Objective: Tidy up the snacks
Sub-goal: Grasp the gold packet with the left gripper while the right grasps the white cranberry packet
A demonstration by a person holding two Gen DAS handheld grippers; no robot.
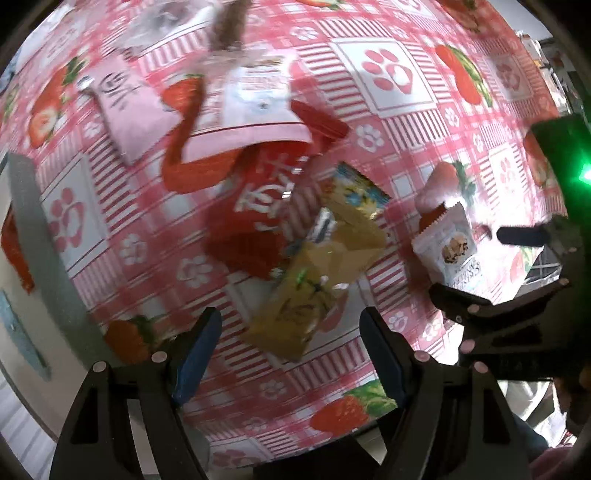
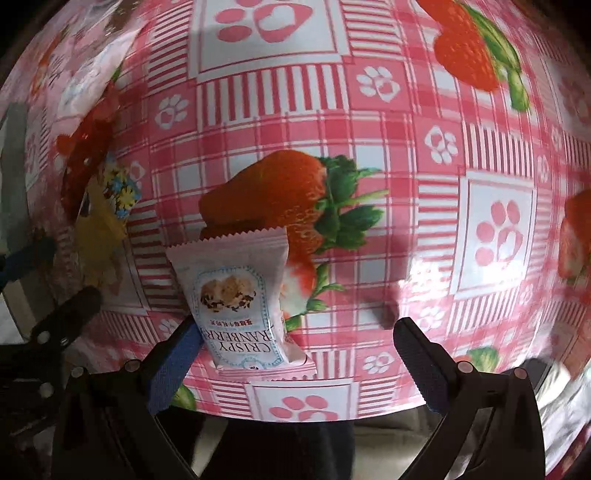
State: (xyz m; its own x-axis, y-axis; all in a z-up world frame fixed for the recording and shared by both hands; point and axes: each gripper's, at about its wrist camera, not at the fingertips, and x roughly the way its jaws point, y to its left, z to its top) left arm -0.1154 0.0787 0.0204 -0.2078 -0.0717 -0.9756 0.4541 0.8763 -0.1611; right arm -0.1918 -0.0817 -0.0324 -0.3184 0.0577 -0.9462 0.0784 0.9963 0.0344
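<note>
Pink-and-white checked oilcloth, printed with strawberries, paw marks and little flowers, covers the table we work over, and it fills nearly all of both wrist views. At its near edge in the right wrist view we see dark cloth below the table, too dim to tell more.

We see a loose heap of snack packets in the left wrist view. Largest is a pale pink packet lying on top of a red packet with white lettering. Beside these, to the left, a second pink packet lies flat on the cloth. A yellow packet with a blue flowered end overlaps the red one's right edge and reaches toward us. A brown stick-shaped item lies at the far end of the heap, too blurred to name.

Well apart from the heap, a small white cranberry crisp packet lies alone on a printed strawberry near the table's edge.

Our left gripper hangs over the yellow packet's near end, jaws spread wide and gripping nothing. Our right gripper points down over the white packet, jaws also wide apart; the blue left pad sits just beside the packet's edge, though we cannot tell if it touches, and the other pad stands clear.
</note>
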